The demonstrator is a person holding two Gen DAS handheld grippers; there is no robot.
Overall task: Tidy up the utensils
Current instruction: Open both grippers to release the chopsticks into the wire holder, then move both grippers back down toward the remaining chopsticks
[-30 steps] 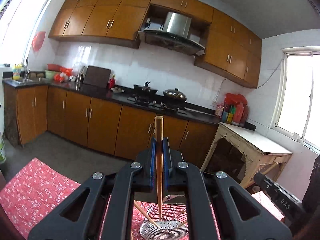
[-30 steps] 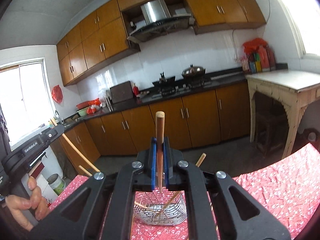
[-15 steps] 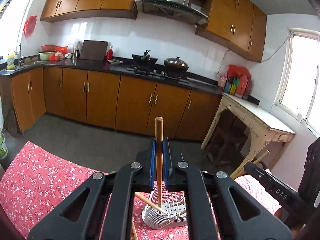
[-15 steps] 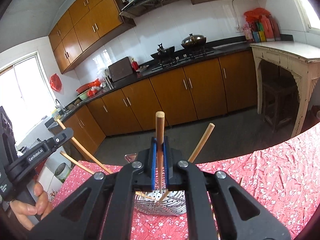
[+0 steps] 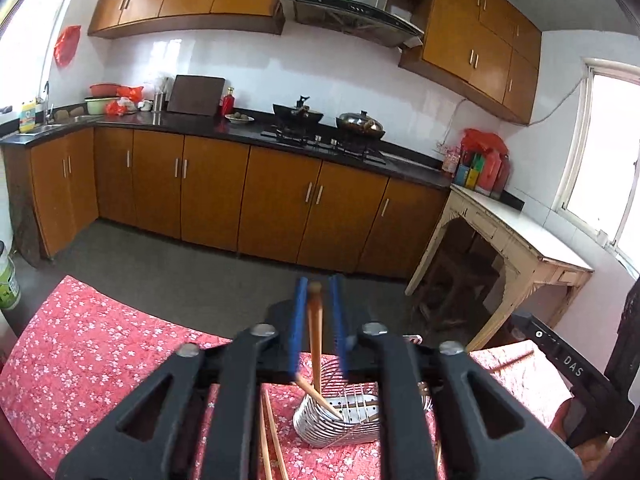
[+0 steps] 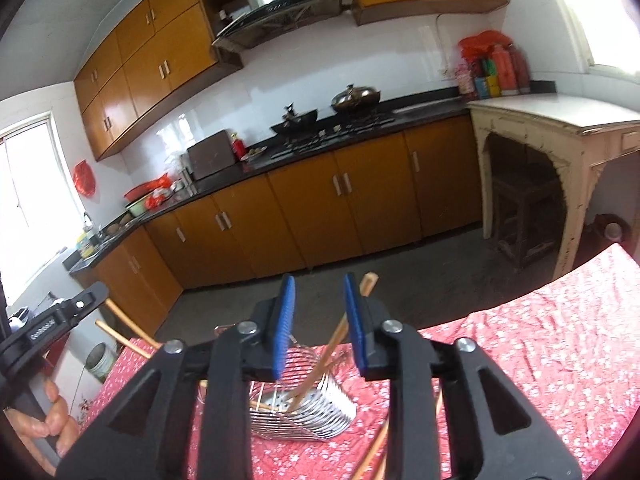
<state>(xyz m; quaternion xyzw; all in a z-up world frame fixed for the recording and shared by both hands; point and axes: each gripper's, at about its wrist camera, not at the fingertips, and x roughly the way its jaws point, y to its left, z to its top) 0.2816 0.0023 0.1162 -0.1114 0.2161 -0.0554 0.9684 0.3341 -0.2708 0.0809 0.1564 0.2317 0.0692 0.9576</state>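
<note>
black arms, silver screws | blue fingers (image 5: 297, 332) | bare hand (image 6: 48, 432)

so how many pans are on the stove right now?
2. A black wok sits on the left burner of the stove, and a lidded pan sits on the right burner beside it. The stovetop shows in both views, and nothing seems hidden.
</note>
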